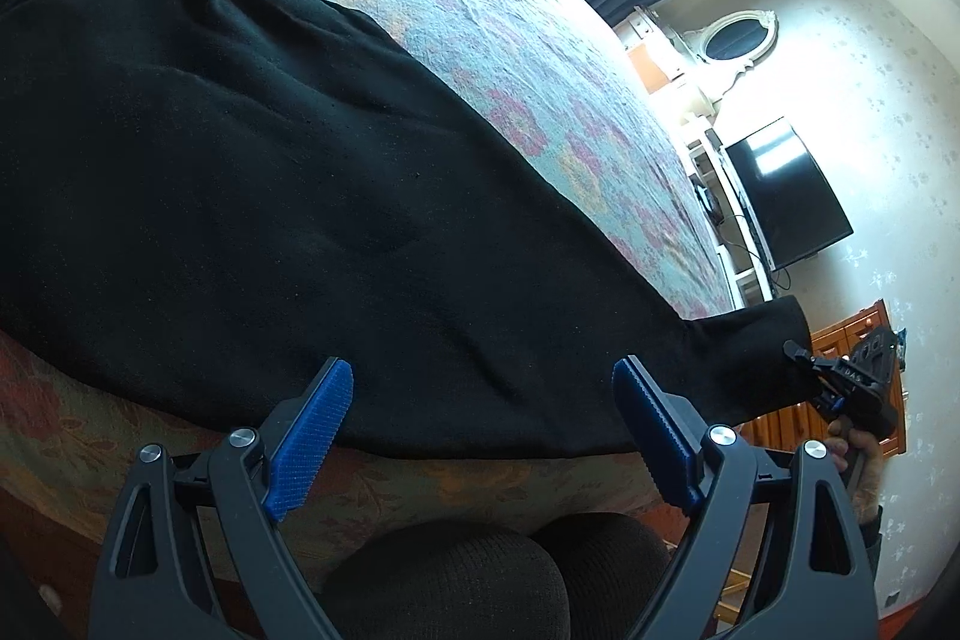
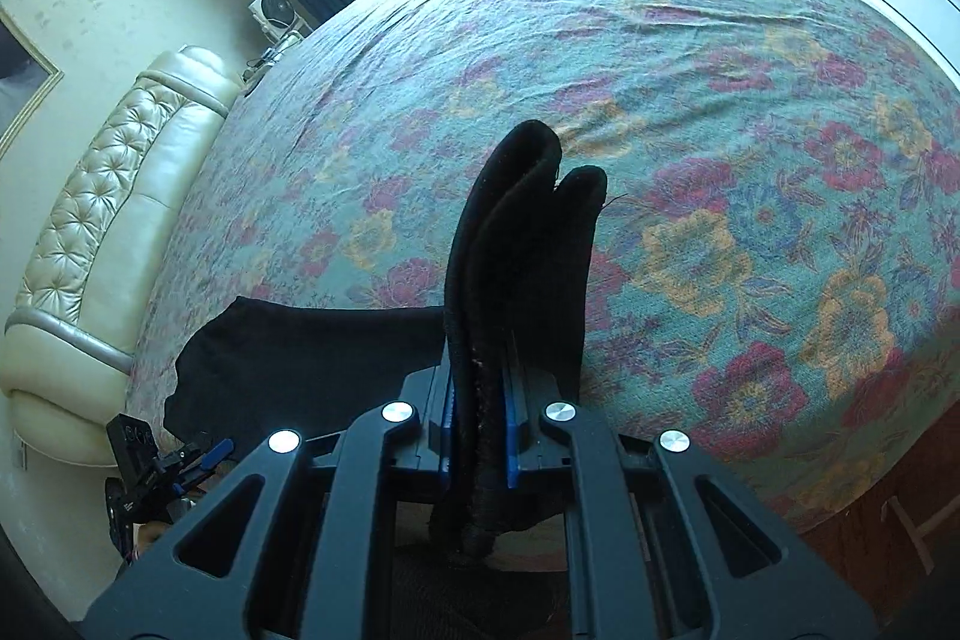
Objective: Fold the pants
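Right gripper (image 2: 480, 436) is clamped on the cuff end (image 2: 528, 244) of the black pants (image 1: 270, 196), lifting it off the floral bedspread (image 2: 750, 112), probably to carry that end over for a fold. Most of the pants lie along the bed's near edge. Left gripper (image 1: 480, 430) hovers with jaws apart just short of the cloth's near edge, touching nothing as far as I can tell.
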Tool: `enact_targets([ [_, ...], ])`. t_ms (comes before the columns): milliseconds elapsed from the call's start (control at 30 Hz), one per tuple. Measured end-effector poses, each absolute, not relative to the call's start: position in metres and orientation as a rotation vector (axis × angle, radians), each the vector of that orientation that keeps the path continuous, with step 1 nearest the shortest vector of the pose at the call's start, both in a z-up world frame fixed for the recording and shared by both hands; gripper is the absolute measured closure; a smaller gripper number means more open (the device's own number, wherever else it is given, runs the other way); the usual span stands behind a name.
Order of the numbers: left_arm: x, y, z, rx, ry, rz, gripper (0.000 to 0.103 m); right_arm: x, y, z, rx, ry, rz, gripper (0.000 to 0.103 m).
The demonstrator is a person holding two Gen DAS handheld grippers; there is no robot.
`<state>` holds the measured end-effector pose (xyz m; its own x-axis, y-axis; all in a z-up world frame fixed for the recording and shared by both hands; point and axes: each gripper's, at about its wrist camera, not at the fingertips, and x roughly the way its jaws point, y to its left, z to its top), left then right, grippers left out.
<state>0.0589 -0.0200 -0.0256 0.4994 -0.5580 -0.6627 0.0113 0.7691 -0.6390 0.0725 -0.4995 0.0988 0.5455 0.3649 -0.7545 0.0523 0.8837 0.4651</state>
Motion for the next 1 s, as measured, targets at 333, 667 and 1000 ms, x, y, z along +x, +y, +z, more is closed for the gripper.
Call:
enact_targets([
  [333,0.071,-0.011,-0.021,-0.523,0.956,-0.279,0.015,0.096,-0.403,0.094,0.338,1.028,0.239,0.092],
  [667,0.069,-0.003,-0.025,-0.489,0.949,-0.240,0.015,0.110,-0.326,0.067,0.241,1.063,0.263,0.092],
  [1000,0.071,-0.002,-0.023,-0.476,0.947,-0.245,0.015,0.118,-0.269,0.034,0.197,1.104,0.282,0.092],
])
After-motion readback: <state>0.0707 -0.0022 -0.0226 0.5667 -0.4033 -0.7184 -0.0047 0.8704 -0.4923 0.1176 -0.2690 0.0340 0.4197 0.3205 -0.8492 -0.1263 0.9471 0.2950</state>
